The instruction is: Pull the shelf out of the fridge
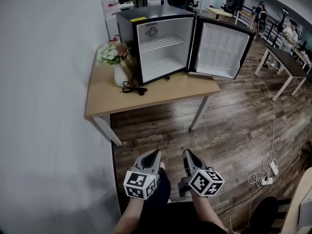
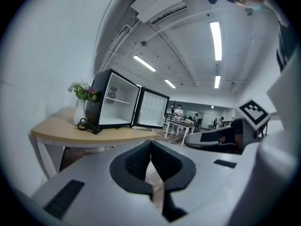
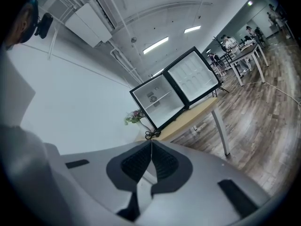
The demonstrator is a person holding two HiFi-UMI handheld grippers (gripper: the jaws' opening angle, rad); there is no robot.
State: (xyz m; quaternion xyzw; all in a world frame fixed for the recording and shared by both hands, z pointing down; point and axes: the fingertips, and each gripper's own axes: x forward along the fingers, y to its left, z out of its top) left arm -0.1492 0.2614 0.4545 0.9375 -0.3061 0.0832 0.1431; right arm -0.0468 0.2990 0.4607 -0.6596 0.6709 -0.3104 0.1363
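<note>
Head view: shelf (image 1: 162, 44) inside open fridge (image 1: 146, 12).

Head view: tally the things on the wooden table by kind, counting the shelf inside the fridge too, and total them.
Fridge: 1
Shelf inside it: 1
Vase of flowers: 1
Black cable: 1
Total: 4

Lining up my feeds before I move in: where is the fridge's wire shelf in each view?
Head view: the shelf is top centre, across the upper half of the open fridge.
Left gripper view: left of centre, inside the fridge, far beyond the jaws.
Right gripper view: just above centre, fridge tilted.
Shared landmark: the vase of flowers beside the fridge, on its hinge-free side.
</note>
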